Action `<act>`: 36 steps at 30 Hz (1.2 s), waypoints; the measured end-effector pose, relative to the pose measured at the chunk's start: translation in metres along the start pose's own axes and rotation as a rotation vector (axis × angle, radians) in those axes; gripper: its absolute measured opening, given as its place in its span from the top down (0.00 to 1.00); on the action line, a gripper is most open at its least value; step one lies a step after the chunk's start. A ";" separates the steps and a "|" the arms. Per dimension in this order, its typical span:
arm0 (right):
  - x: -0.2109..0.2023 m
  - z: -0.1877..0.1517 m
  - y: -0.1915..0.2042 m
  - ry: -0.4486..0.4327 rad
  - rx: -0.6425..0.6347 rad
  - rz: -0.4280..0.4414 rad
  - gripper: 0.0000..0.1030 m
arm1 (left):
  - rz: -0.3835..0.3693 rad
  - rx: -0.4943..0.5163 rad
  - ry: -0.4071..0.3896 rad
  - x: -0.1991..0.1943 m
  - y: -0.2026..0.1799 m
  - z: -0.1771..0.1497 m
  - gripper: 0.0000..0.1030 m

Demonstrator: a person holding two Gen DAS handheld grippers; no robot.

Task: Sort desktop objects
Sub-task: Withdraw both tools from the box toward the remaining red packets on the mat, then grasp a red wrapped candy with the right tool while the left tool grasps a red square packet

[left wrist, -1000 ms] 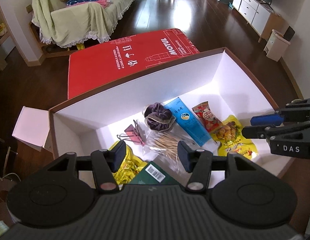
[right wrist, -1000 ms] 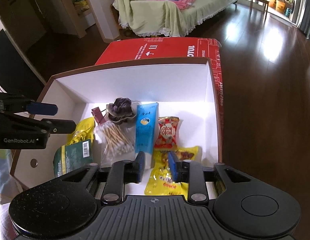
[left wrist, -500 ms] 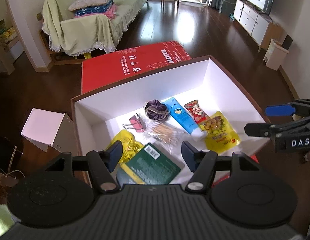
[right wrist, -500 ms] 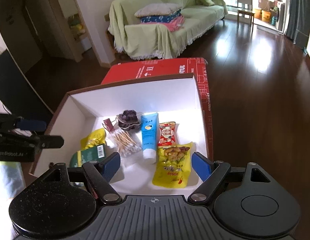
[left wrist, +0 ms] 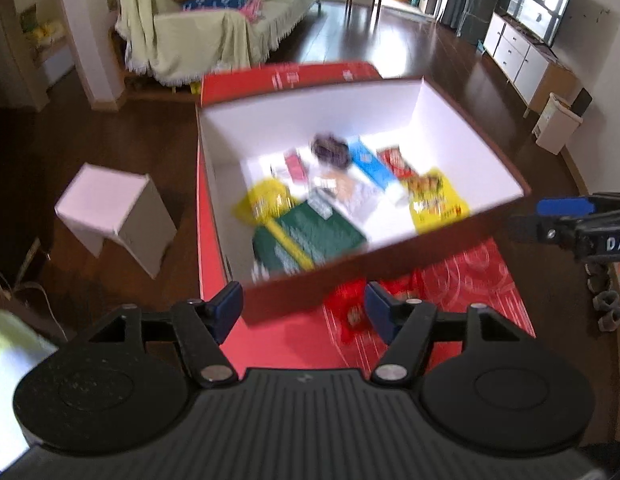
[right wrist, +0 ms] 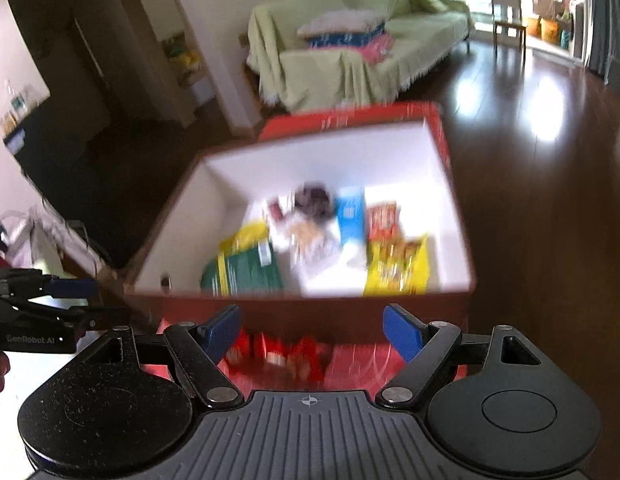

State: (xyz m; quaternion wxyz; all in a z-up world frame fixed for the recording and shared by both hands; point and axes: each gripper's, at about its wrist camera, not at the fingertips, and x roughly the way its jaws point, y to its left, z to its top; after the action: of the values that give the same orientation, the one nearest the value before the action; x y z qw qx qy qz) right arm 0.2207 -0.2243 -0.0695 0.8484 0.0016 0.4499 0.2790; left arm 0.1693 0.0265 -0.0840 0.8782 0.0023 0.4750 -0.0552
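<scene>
While both claws hang apart and empty, a red packet waits outside the box.
Box (left wrist: 393, 254) sits on the red desk (left wrist: 286, 344); the packet (left wrist: 349, 312) lies just before it, between the left claw (left wrist: 304, 306) pads, nearer than the right claw (right wrist: 311, 330); box wall crowds behind.

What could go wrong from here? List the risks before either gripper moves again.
1. The red packet lies outside, close against the box near wall; the open left gripper may hit that wall when closing on it.
2. The right gripper, also open, points at the same packet, so the two could collide.
3. Both views are blurred, so aiming is unreliable.
</scene>
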 end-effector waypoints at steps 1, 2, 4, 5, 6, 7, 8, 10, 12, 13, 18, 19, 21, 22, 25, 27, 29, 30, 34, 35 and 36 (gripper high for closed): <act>0.005 -0.006 0.001 0.018 -0.003 -0.002 0.21 | -0.003 -0.009 0.014 0.003 -0.001 -0.006 0.38; 0.009 -0.012 0.001 0.032 -0.007 -0.006 0.21 | -0.005 -0.016 0.027 0.007 -0.001 -0.013 0.38; 0.020 -0.021 0.000 0.057 -0.015 -0.011 0.21 | 0.002 -0.016 0.043 0.015 -0.004 -0.022 0.38; 0.025 -0.026 0.000 0.068 -0.019 -0.012 0.21 | 0.001 -0.018 0.055 0.019 -0.006 -0.026 0.39; 0.030 -0.029 -0.001 0.078 -0.023 -0.011 0.21 | -0.001 -0.022 0.064 0.023 -0.006 -0.029 0.39; 0.035 -0.032 -0.002 0.086 -0.029 -0.006 0.21 | -0.001 -0.027 0.075 0.029 -0.007 -0.032 0.39; 0.040 -0.035 -0.002 0.092 -0.038 -0.003 0.21 | 0.000 -0.031 0.085 0.032 -0.008 -0.034 0.39; 0.048 -0.039 -0.001 0.101 -0.055 0.003 0.21 | 0.006 -0.033 0.101 0.039 -0.008 -0.037 0.39; 0.058 -0.042 0.000 0.109 -0.063 0.012 0.21 | 0.008 -0.035 0.106 0.042 -0.008 -0.039 0.39; 0.063 -0.042 0.000 0.114 -0.067 0.019 0.21 | 0.011 -0.036 0.108 0.043 -0.007 -0.039 0.39; 0.088 -0.041 0.001 0.127 -0.101 0.064 0.22 | 0.028 -0.055 0.128 0.053 -0.001 -0.038 0.39; 0.092 -0.041 0.002 0.127 -0.115 0.075 0.22 | 0.032 -0.057 0.132 0.055 0.000 -0.037 0.39; 0.100 -0.041 0.002 0.129 -0.148 0.085 0.22 | 0.037 -0.063 0.141 0.060 0.002 -0.037 0.39; 0.103 -0.041 0.003 0.129 -0.166 0.090 0.22 | 0.039 -0.068 0.147 0.062 0.002 -0.037 0.39; 0.113 -0.041 0.004 0.123 -0.218 0.108 0.22 | 0.040 -0.080 0.163 0.069 0.004 -0.038 0.39; 0.120 -0.041 0.004 0.125 -0.240 0.119 0.22 | 0.039 -0.081 0.174 0.072 0.004 -0.038 0.39; 0.127 -0.042 0.004 0.127 -0.262 0.129 0.31 | 0.039 -0.081 0.185 0.076 0.004 -0.039 0.39; 0.131 -0.042 0.003 0.135 -0.268 0.135 0.40 | 0.039 -0.082 0.189 0.078 0.004 -0.039 0.39; 0.139 -0.046 -0.004 0.157 -0.262 0.149 0.54 | 0.034 -0.083 0.199 0.084 0.004 -0.038 0.39; 0.139 -0.047 -0.006 0.163 -0.257 0.156 0.61 | 0.034 -0.083 0.199 0.085 0.004 -0.038 0.39; 0.138 -0.048 -0.008 0.163 -0.253 0.161 0.66 | 0.032 -0.084 0.199 0.086 0.004 -0.038 0.39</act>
State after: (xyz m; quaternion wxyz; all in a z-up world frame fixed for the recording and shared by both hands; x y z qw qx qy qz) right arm 0.2487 -0.1772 -0.2049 0.7774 -0.0918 0.4771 0.3996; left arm 0.1848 0.0239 -0.1769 0.8268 -0.0215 0.5617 -0.0208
